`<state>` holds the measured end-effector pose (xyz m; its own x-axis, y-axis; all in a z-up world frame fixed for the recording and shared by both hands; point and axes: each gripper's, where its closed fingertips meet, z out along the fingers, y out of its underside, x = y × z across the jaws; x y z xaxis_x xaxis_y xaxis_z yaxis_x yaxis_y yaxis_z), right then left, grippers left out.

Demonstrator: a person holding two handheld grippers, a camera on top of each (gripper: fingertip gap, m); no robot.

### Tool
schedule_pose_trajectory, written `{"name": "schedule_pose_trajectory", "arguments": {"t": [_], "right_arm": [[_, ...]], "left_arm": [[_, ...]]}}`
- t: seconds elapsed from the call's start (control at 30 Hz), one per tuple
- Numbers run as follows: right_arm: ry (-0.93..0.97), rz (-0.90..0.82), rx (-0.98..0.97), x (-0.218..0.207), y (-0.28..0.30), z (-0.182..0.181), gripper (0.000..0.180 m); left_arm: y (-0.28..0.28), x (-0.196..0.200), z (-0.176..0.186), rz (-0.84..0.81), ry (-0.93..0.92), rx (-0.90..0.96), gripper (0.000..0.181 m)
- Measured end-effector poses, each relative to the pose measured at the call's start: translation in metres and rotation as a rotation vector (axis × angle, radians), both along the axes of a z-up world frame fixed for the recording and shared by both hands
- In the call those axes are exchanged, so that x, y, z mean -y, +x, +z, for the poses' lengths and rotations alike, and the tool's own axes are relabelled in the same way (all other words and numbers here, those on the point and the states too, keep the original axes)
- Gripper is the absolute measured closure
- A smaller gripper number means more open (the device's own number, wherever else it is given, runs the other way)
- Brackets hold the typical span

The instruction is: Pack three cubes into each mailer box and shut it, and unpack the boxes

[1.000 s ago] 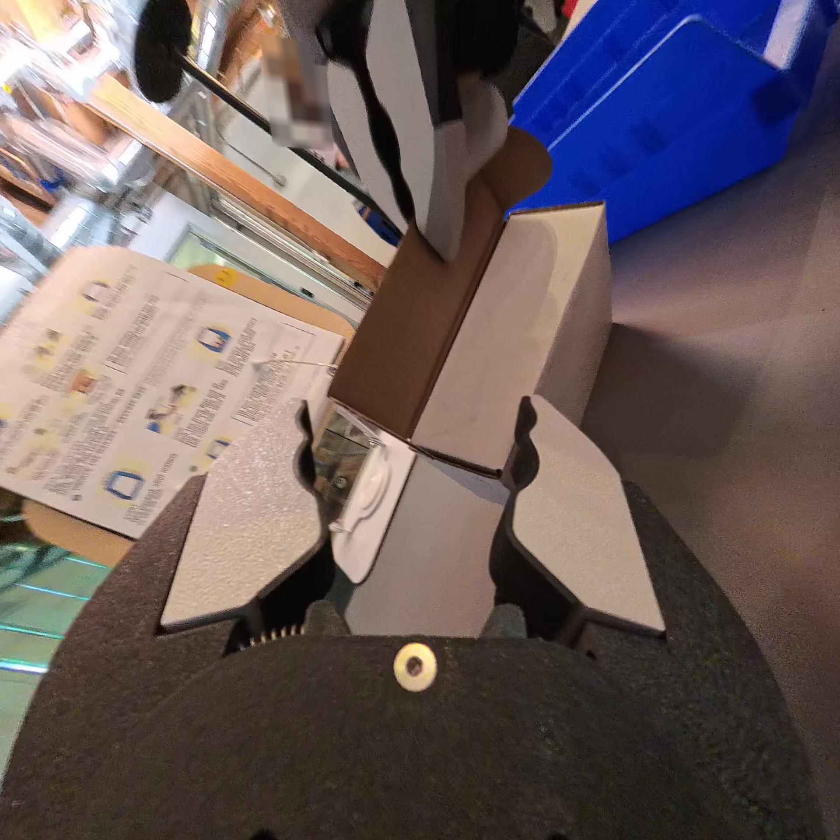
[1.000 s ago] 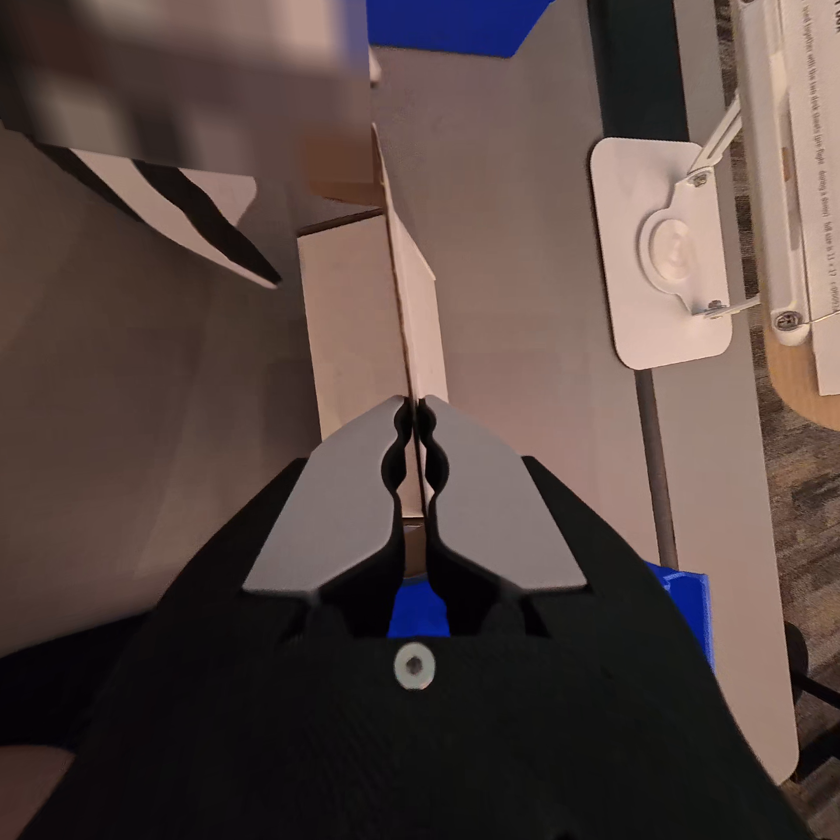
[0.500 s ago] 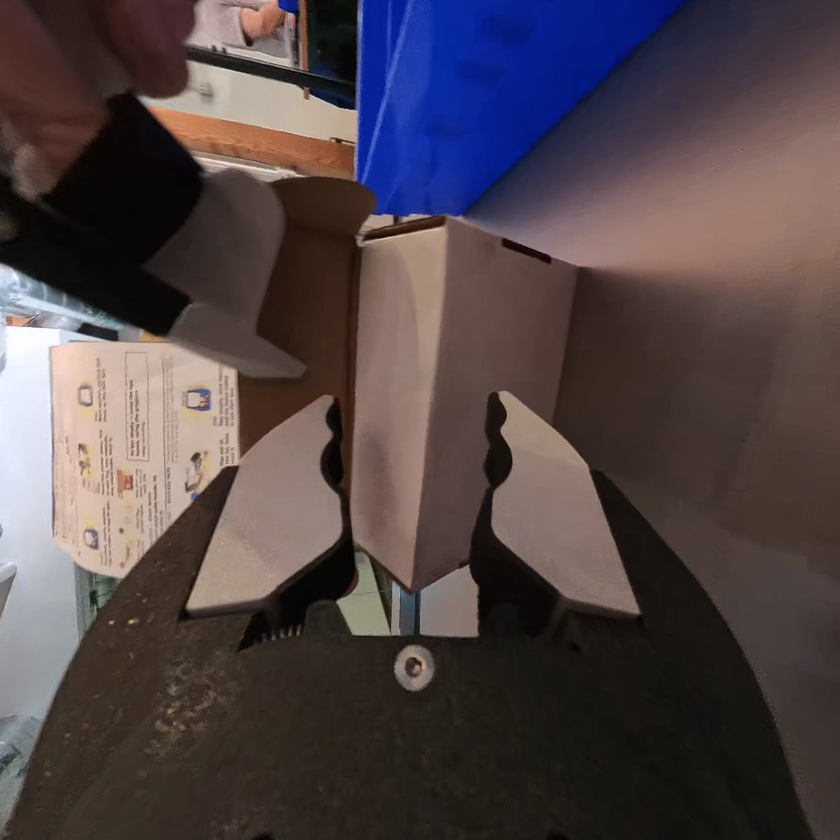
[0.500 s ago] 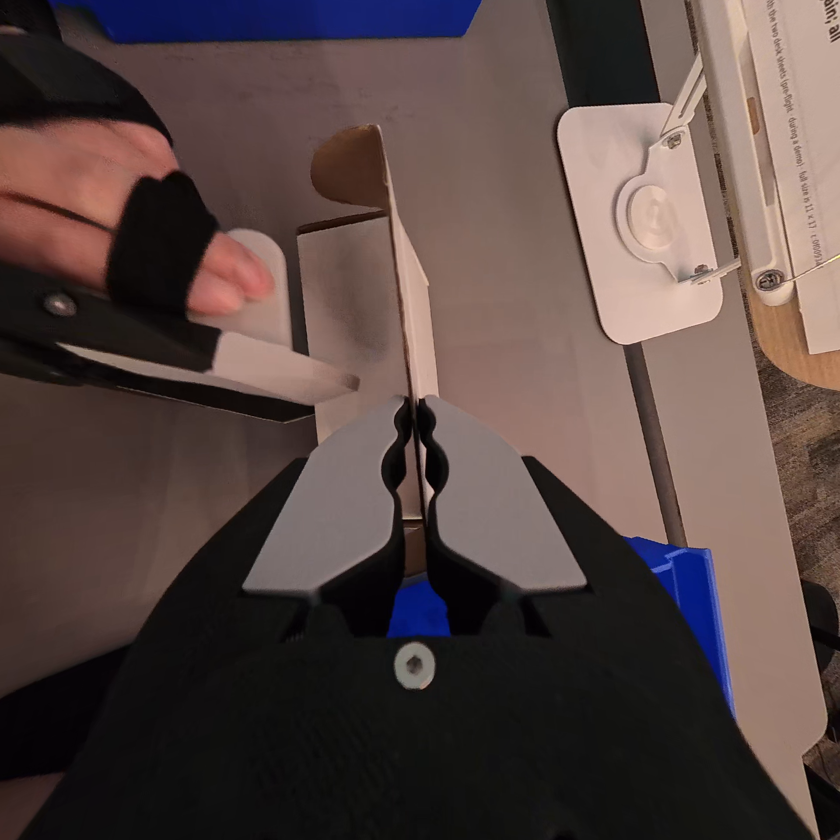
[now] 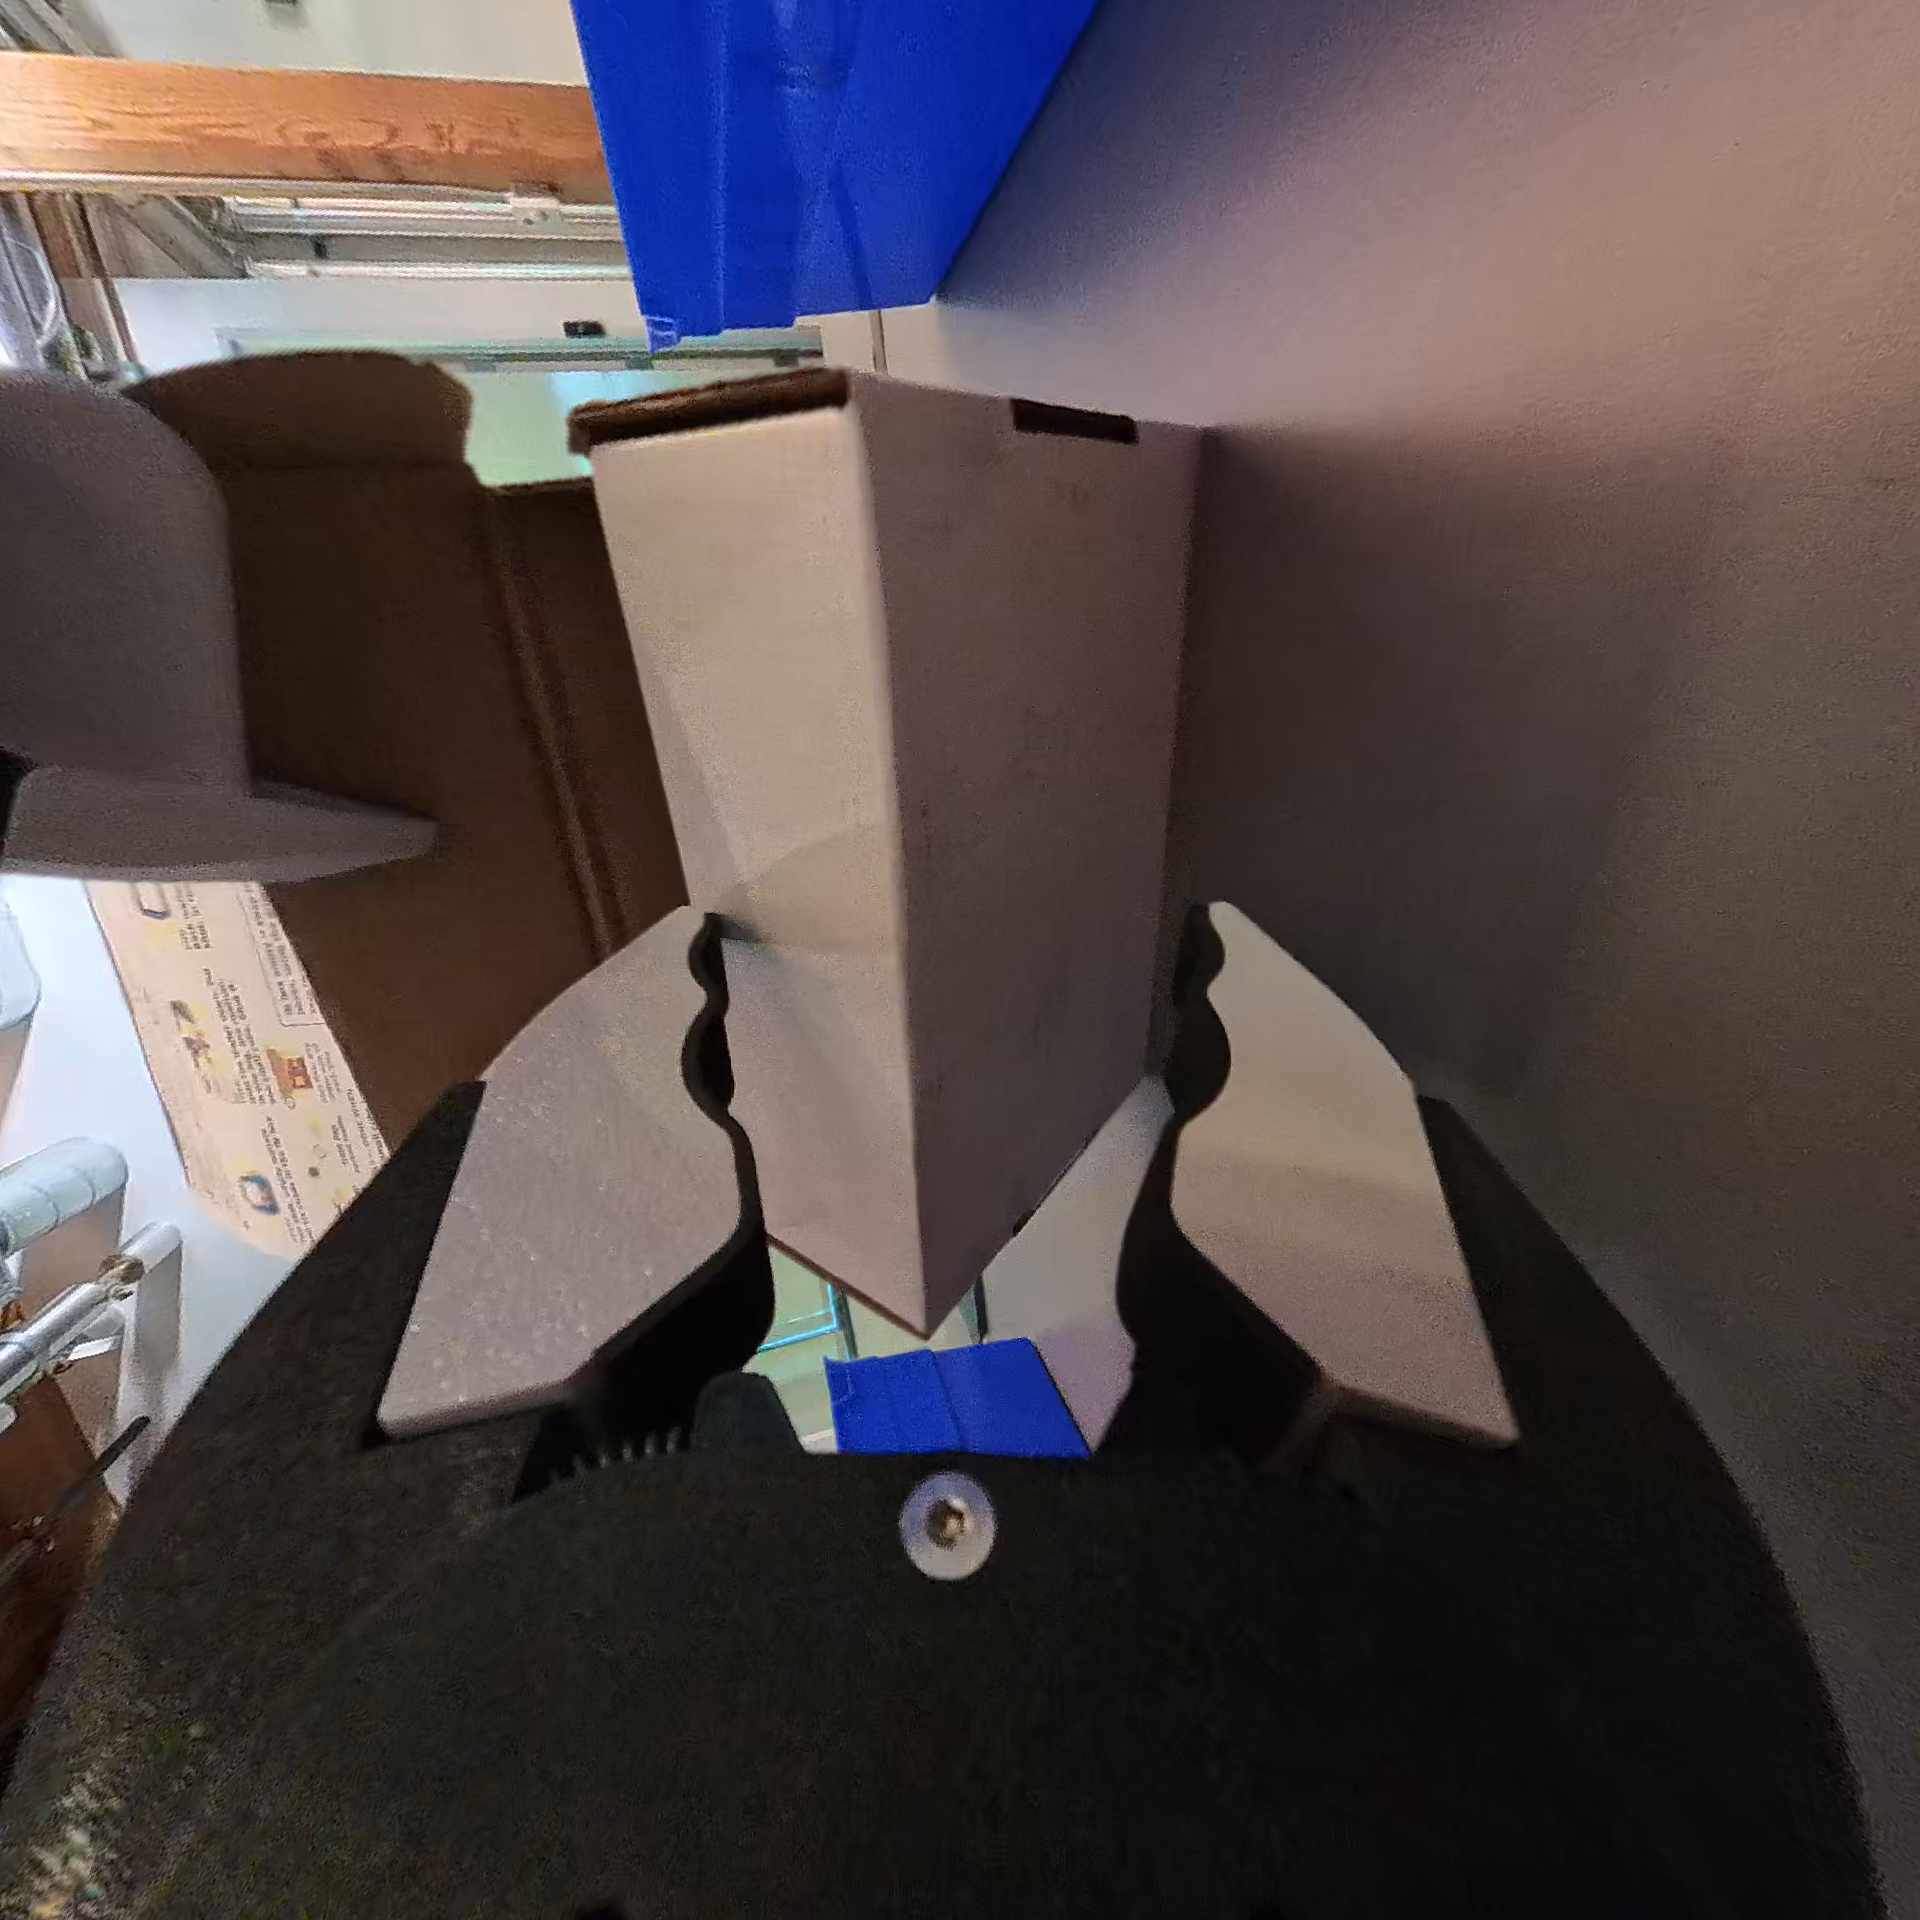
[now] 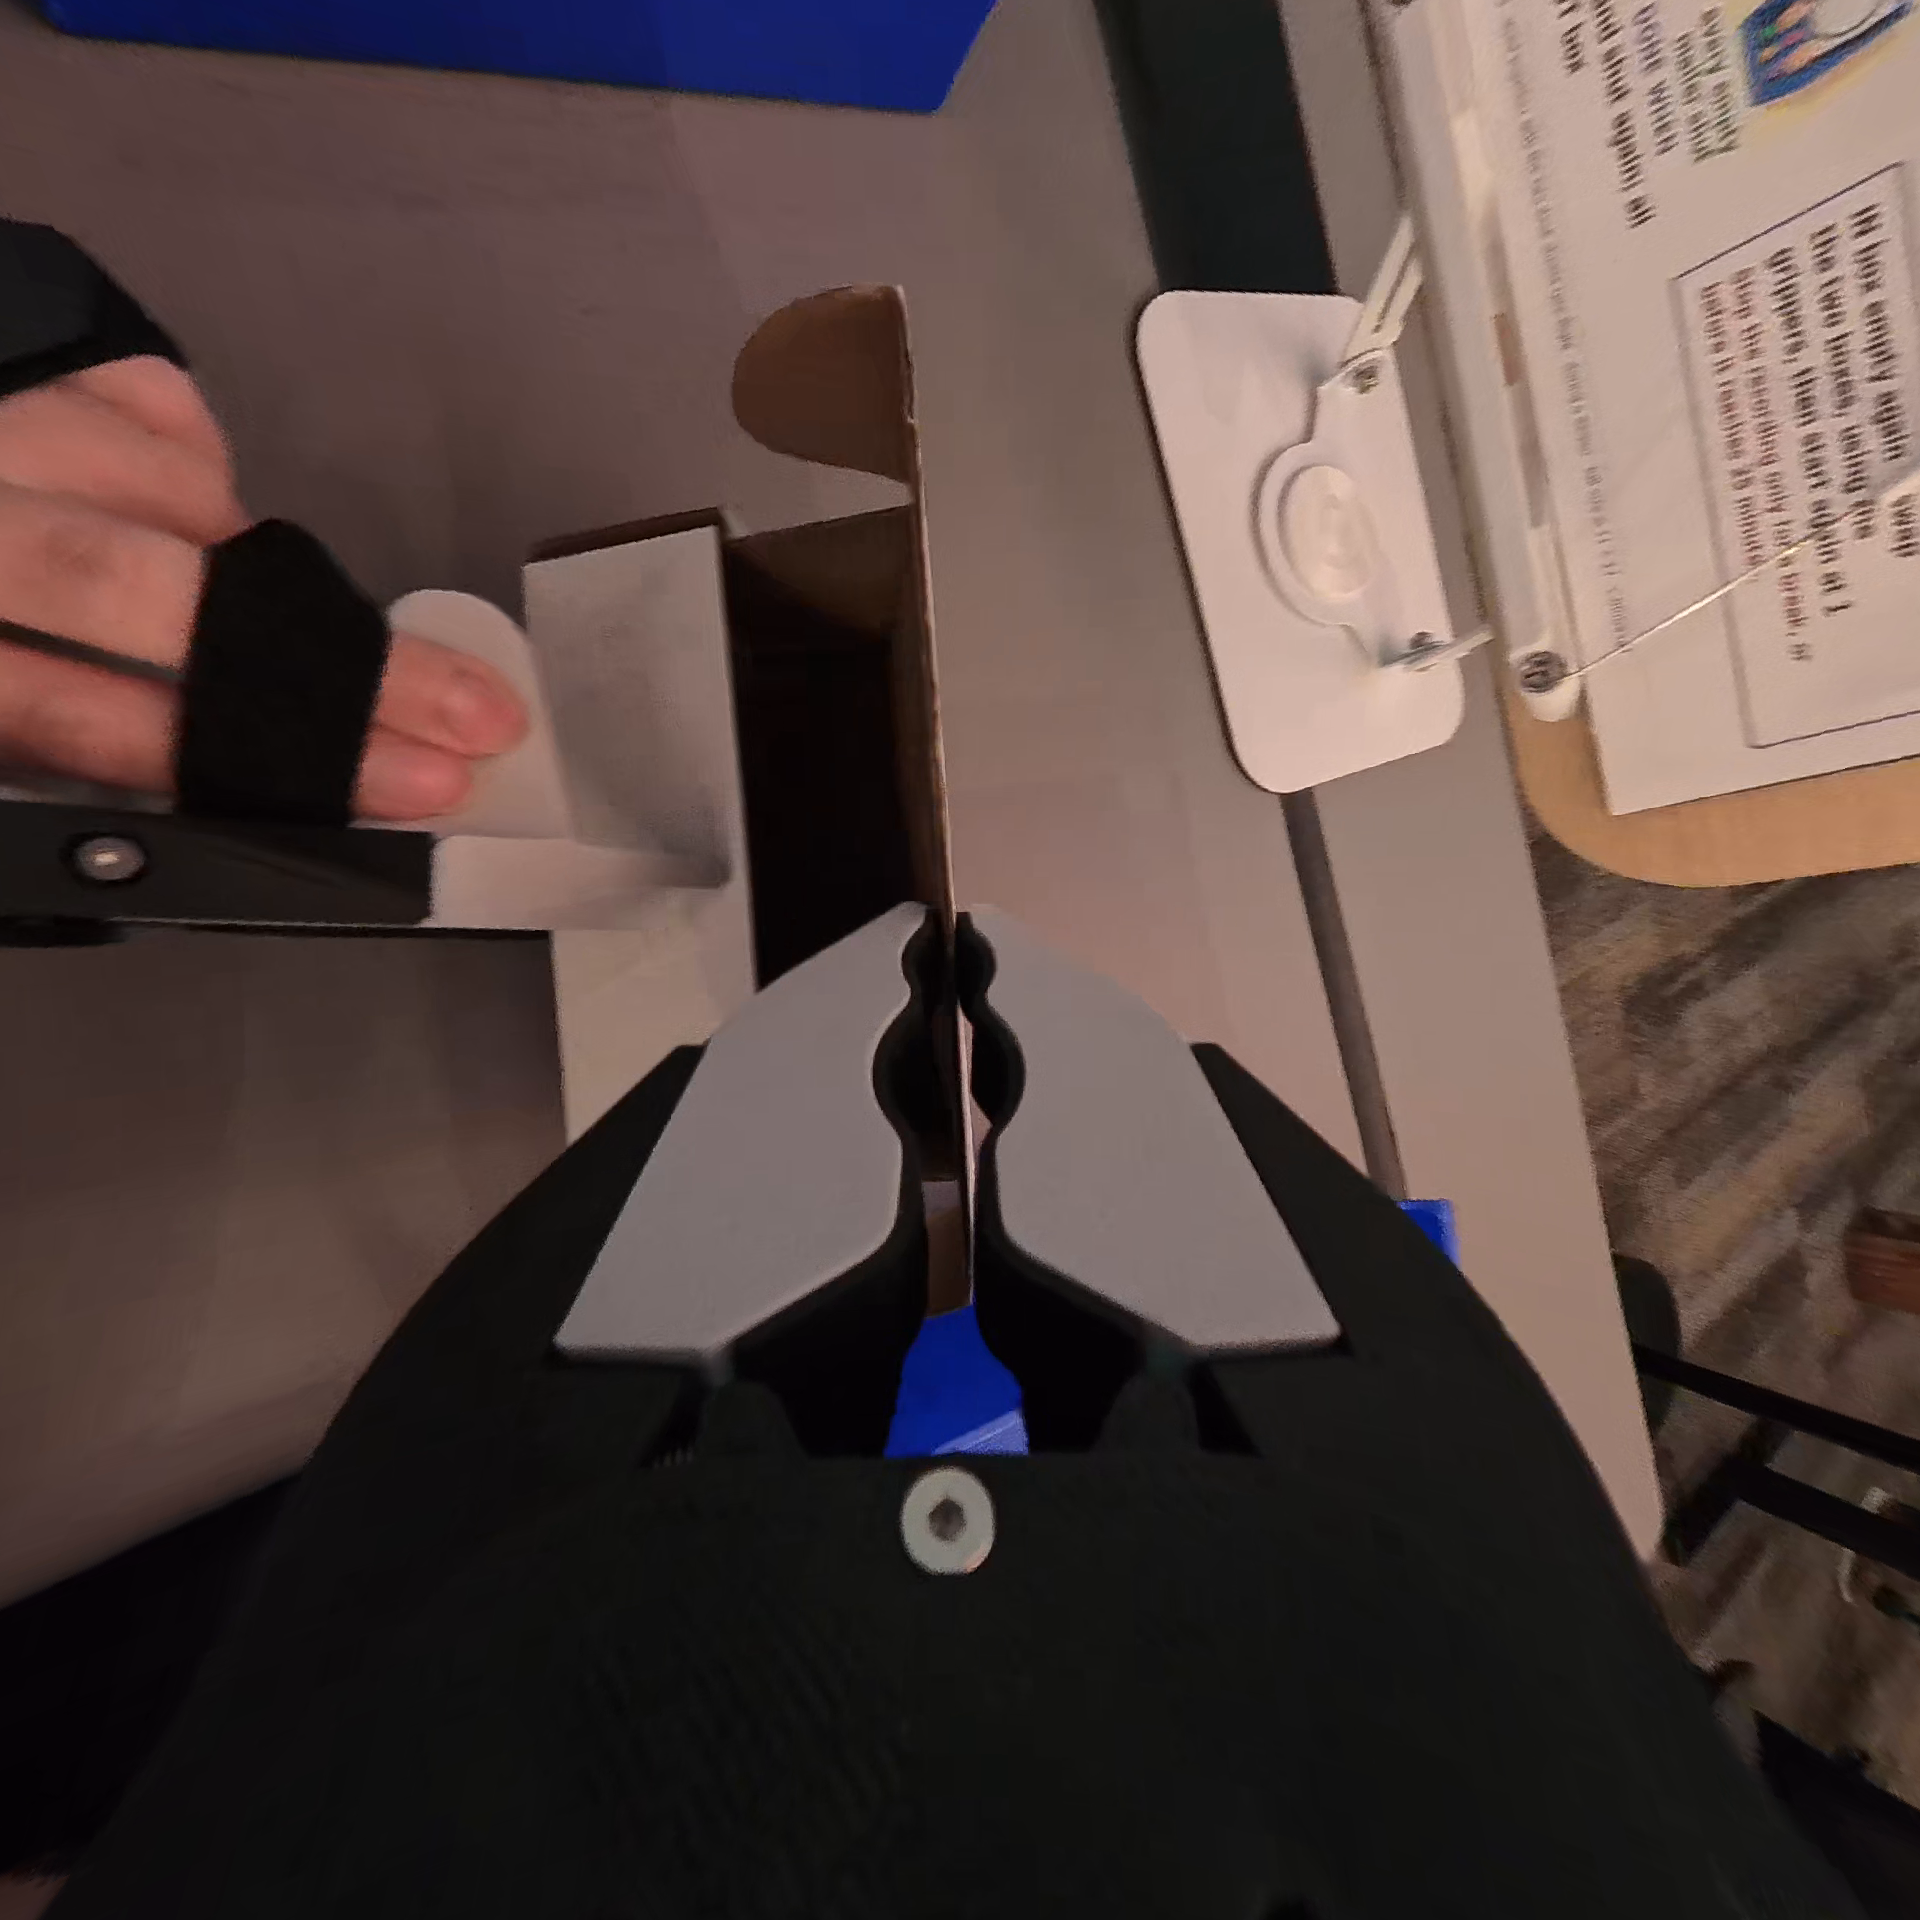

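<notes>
A white mailer box [image 5: 914, 779] lies on the grey table [image 5: 1558, 623]. Its brown-lined lid [image 5: 416, 727] stands open. My left gripper [image 5: 951, 920] is open and straddles the box body near one corner. The left pad touches the box and the right pad stands just clear of it. My right gripper [image 6: 951, 920] is shut on the lid [image 6: 925, 727], which I see edge-on and upright. The box's inside [image 6: 821, 748] is dark. The left gripper's fingers [image 6: 488, 727] show at the box's front wall [image 6: 623, 686]. A right gripper finger [image 5: 125, 675] shows at the left of the left wrist view.
A blue bin [image 5: 831, 156] stands behind the box and also shows in the right wrist view [image 6: 520, 42]. Another blue bin [image 5: 956, 1392] is on the near side. A white stand base [image 6: 1299, 540] and a printed sheet [image 6: 1714, 416] lie right of the box. A person's hand [image 6: 104, 623] holds the left gripper.
My left gripper has swung round and moved in over the box body, and its jaws stand wider than half a second ago. The lid now stands further open, so the box's inside shows. My right gripper stays shut on the lid.
</notes>
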<state>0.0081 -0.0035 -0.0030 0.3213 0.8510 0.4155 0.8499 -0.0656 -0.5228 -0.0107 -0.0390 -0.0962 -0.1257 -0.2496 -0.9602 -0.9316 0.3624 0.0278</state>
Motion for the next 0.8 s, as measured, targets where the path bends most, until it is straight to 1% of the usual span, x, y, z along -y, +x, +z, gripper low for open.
{"name": "schedule_pose_trajectory", "arguments": {"t": [0.1, 0.17, 0.23, 0.3, 0.33, 0.4, 0.5, 0.53, 0.6, 0.63, 0.77, 0.8], "right_arm": [[0.022, 0.004, -0.001, 0.001, -0.001, 0.004, 0.177], [0.019, 0.011, 0.002, 0.004, -0.001, 0.004, 0.177], [0.027, 0.011, 0.016, 0.004, -0.001, 0.004, 0.177], [0.029, 0.017, 0.026, 0.006, -0.002, 0.003, 0.177], [0.028, 0.023, 0.026, 0.007, -0.003, 0.003, 0.177], [0.021, 0.034, 0.026, 0.010, -0.006, 0.004, 0.177], [0.026, 0.038, 0.039, 0.012, -0.007, 0.004, 0.177], [0.030, 0.040, 0.038, 0.013, -0.007, 0.004, 0.177], [0.057, 0.030, 0.027, 0.010, -0.008, 0.009, 0.177], [0.076, 0.021, 0.021, 0.008, -0.007, 0.012, 0.177], [0.157, -0.011, 0.007, -0.004, -0.007, 0.020, 0.176], [0.177, -0.019, 0.006, -0.007, -0.008, 0.022, 0.177]], "left_arm": [[-0.002, 0.013, -0.002, -0.001, -0.064, 0.011, 0.100], [0.003, 0.026, -0.001, -0.033, -0.159, 0.069, 0.105], [0.012, 0.036, 0.008, -0.080, -0.217, 0.160, 0.098], [0.015, 0.033, 0.023, -0.096, -0.167, 0.191, 0.085], [0.013, 0.028, 0.026, -0.095, -0.140, 0.180, 0.084], [0.009, 0.016, 0.020, -0.069, -0.152, 0.153, 0.084], [0.001, 0.006, -0.001, -0.015, -0.262, 0.117, 0.095], [-0.001, 0.006, -0.003, -0.010, -0.268, 0.103, 0.098], [-0.004, 0.009, -0.003, -0.029, -0.241, 0.071, 0.116], [-0.005, 0.014, -0.006, -0.036, -0.259, 0.055, 0.122], [-0.011, 0.034, -0.033, -0.020, -0.416, -0.006, 0.117], [-0.012, 0.037, -0.038, -0.017, -0.449, -0.016, 0.118]]}}
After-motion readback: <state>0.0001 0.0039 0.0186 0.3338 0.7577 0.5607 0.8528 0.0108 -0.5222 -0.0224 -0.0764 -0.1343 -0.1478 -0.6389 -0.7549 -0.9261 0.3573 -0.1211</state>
